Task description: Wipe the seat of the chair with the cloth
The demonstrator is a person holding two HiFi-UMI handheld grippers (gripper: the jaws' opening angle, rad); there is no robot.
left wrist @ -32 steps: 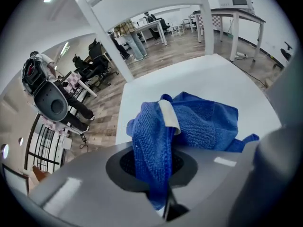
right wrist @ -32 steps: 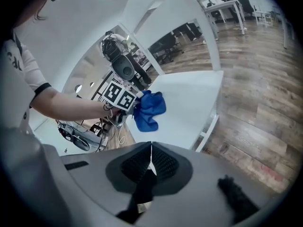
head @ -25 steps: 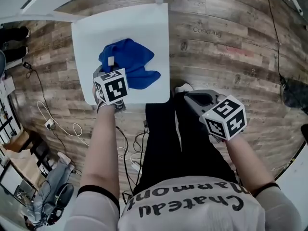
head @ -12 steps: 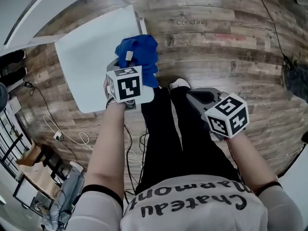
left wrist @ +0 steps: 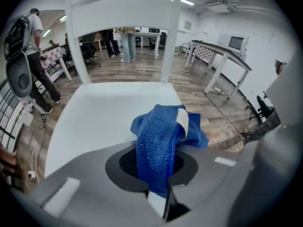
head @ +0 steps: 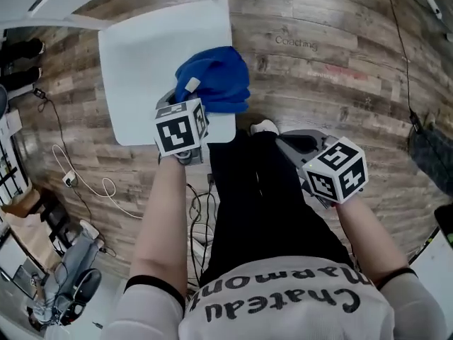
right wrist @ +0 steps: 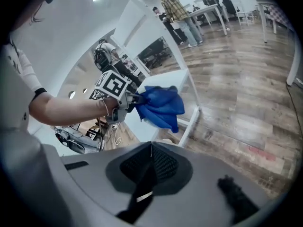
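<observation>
Between the L gripper's (left wrist: 158, 195) jaws sits a pinched fold of the blue cloth (left wrist: 161, 136). The jaws are clamped tight on it, and the rest is bunched up just ahead of the tips, w/ a white label (left wrist: 182, 122) on the bunch's right side. Beyond & left of the bunch lies the white chair seat (left wrist: 94, 117), w/ the chair back (left wrist: 123, 8) upright at the far end.

Head view: L gripper (head: 185, 98) is over the near-right corner of the seat (head: 141, 62). The cloth (head: 216, 80) spills past the seat's right edge, over the wood floor (head: 333, 69). Can't tell if the cloth presses on the seat or hangs just off it. Cables (head: 106, 186) lie on the floor left of the L arm.

R gripper (head: 301, 144) is well apart, to the right of the L one & off the chair, above the person's black-trousered legs (head: 262, 197). R gripper view: R gripper (right wrist: 144, 174) has its jaws pressed together w/ nothing between. Ahead & up-left of it are the L gripper (right wrist: 135, 98), the cloth (right wrist: 163, 105), the seat (right wrist: 170, 79) & a chair leg (right wrist: 189, 122) below the cloth.
</observation>
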